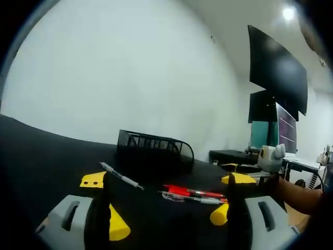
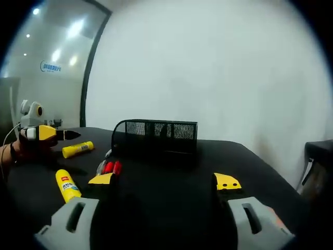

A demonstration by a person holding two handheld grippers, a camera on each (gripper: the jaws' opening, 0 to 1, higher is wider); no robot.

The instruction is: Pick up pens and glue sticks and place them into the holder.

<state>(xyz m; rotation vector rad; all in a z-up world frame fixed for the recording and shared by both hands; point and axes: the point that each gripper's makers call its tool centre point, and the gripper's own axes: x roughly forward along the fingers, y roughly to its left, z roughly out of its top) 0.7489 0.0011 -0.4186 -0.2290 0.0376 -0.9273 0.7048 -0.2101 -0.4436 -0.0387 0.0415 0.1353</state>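
Left gripper view: left gripper (image 1: pixel 166 200) with jaws spread wide, nothing between them. Black table (image 1: pixel 36 156) runs across the lower frame. Mesh holder (image 1: pixel 154 151) sits centre frame, a little behind the pens. Grey pen (image 1: pixel 121 176) lies left of centre, long axis slanting from upper left to lower right. Red pen (image 1: pixel 190 191) and clear pen (image 1: pixel 191 198) lie side by side, touching or nearly so, right of centre, long axes running almost left-right with a slight drop to the right; which end is the tip, can't tell. All three pens lie ahead of the open jaws, between them and the holder — the red and clear pair nearer the right jaw. At far right a person's hand carries the right gripper (image 1: pixel 270 159).

Right gripper view: right gripper (image 2: pixel 165 181) also wide open, empty. Holder (image 2: pixel 156 138) centre frame. Glue stick (image 2: pixel 68 186) lower left, just beside the left jaw, long axis slanting upper left to lower right. Second glue stick (image 2: pixel 78 149) farther left, lying roughly left-right. Red pens (image 2: pixel 112 167) at the left jaw tip, seen end-on. Left gripper (image 2: pixel 49 134) at far left, state unclear from here.

Judgement: the left gripper looks better placed for the pens; the long axes lie roughly across its line of approach, so a straight advance would bring the jaws over a barrel.
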